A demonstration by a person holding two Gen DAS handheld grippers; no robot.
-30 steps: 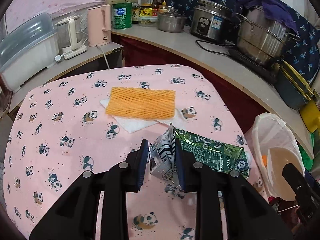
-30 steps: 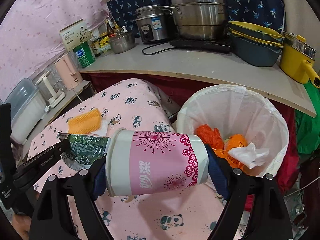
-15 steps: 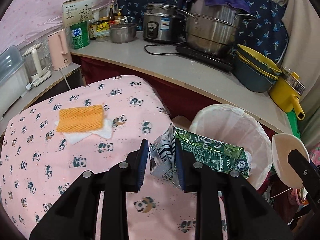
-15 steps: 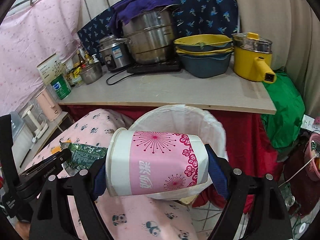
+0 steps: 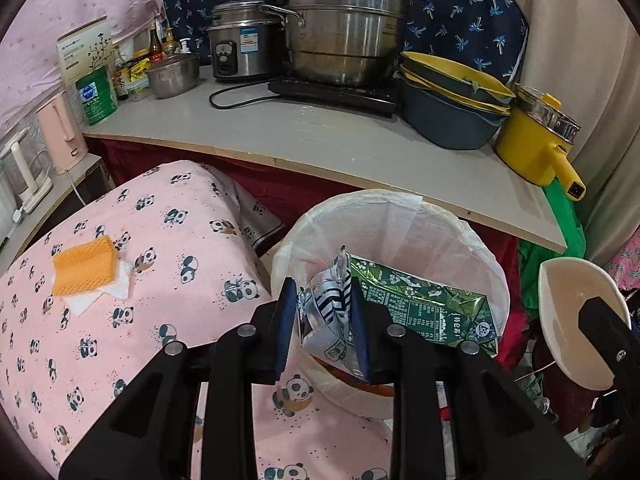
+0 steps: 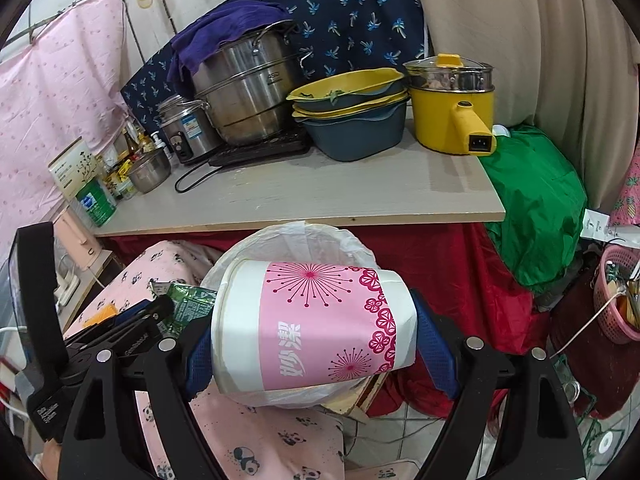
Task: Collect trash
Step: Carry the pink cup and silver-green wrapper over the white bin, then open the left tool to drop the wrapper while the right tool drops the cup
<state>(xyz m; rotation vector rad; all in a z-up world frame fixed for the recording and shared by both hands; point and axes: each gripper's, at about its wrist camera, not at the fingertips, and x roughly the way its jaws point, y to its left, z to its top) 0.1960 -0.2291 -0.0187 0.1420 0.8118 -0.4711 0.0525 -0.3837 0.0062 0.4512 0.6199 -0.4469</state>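
I am holding both loads at the drop-off step. My left tool [image 5: 325, 326] is pinching a crumpled silver-and-green snack wrapper [image 5: 416, 308] that is hanging over the mouth of the white-lined trash bin [image 5: 460, 224]. My right tool [image 6: 316, 344] is gripping a pink-and-white paper cup [image 6: 316, 320] sideways, wide between the pads, in front of the same bin [image 6: 292, 236]. Next, I judge, I am needing each load squarely over the opening before letting go, while an orange foam net [image 5: 84, 266] is lying on the panda-print worktop [image 5: 120, 340].

Right hand-held gripper [image 6: 316, 344] clamps pink paper cup [image 6: 312, 326] sideways above white-lined trash bin [image 6: 296, 236].
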